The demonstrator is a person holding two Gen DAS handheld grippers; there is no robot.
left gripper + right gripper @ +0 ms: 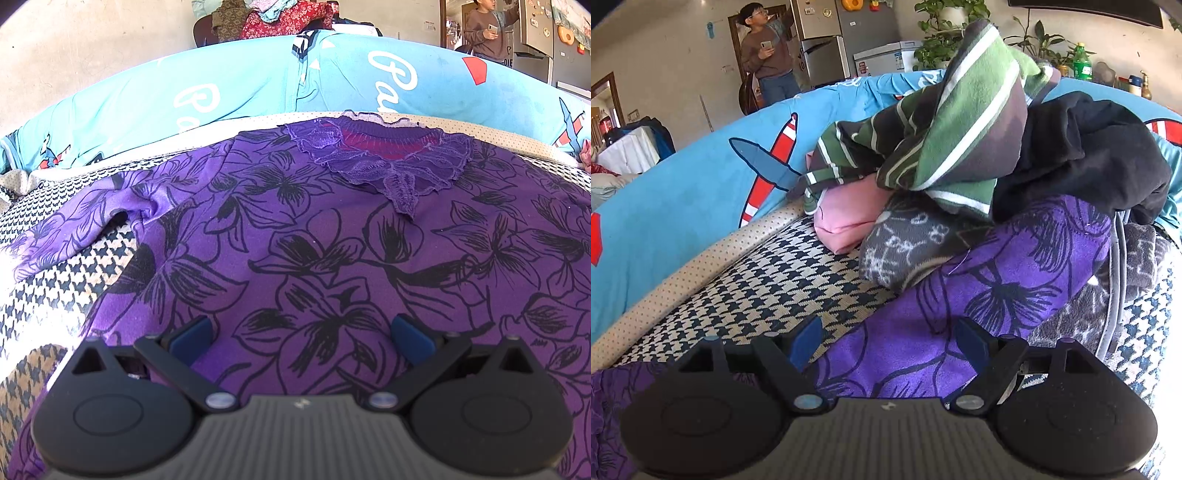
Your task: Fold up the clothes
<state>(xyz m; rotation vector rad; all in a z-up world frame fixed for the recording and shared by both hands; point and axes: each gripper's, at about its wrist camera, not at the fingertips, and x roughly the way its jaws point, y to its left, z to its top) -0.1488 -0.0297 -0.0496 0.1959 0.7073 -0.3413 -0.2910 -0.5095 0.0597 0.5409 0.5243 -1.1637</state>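
Observation:
A purple top with black flower outlines [332, 236] lies spread flat on the houndstooth cover [55, 288], its lace collar [391, 162] at the far side and one sleeve [85, 221] stretched out to the left. My left gripper [301, 339] is open just above the middle of the top, with nothing pinched. In the right wrist view the top's other sleeve [979, 295] runs up onto a heap of clothes. My right gripper [892, 343] is open low over that sleeve, the cloth lying between the blue pads without being pressed.
The heap holds a green striped garment [945, 122], a black one [1082, 155], a pink one [849, 214] and a grey patterned one [905, 243]. A blue printed cushion [258, 85] lines the far edge. A person [768, 55] stands by a fridge [827, 40] in the background.

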